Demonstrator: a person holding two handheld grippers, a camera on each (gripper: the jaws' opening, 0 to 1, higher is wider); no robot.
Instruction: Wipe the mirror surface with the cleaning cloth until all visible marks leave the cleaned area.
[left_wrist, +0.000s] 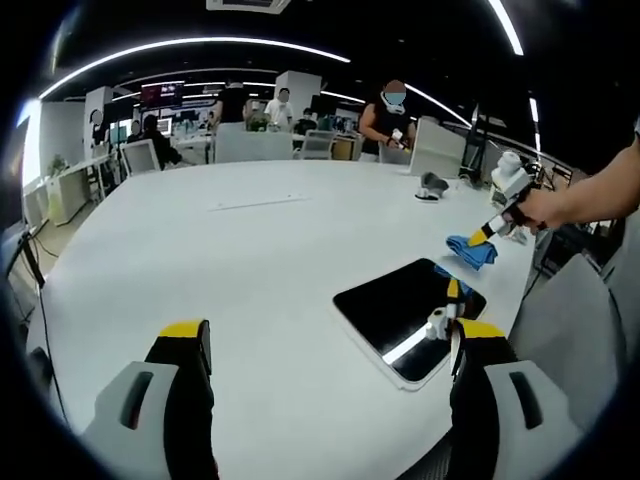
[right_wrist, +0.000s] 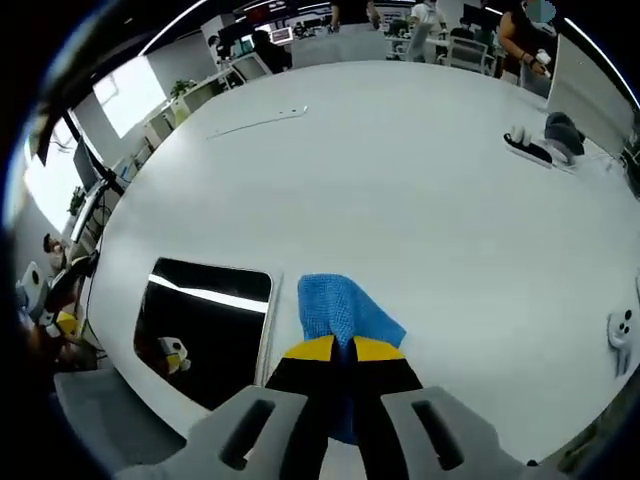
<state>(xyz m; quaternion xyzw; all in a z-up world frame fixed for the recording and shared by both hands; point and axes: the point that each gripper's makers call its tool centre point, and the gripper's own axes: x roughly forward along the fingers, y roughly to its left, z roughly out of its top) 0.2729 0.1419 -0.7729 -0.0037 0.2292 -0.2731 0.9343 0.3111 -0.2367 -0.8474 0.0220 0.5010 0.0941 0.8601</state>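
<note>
The mirror (left_wrist: 410, 316) lies flat on the white table (left_wrist: 250, 260), a dark rounded rectangle with a pale rim, near the table's edge. In the left gripper view it sits at about 2 o'clock from the left gripper (left_wrist: 330, 345), just ahead of that gripper's right jaw; the jaws stand wide apart with nothing between them. The cloth (left_wrist: 472, 250), blue, rests on the table just past the mirror's far corner, at 1 o'clock, and the right gripper (left_wrist: 482, 236) reaches in from the right, held by a hand (left_wrist: 545, 207), its yellow tips down on the cloth.

In the right gripper view the right gripper (right_wrist: 345, 349) has its jaws pressed together, pinching the near edge of the cloth (right_wrist: 340, 312), which spreads out toward 12 o'clock. The mirror (right_wrist: 205, 325) lies just beside the cloth at 9 o'clock, apart from it by a narrow strip of table (right_wrist: 400, 180). People (left_wrist: 395, 115) stand at desks beyond the far side.
</note>
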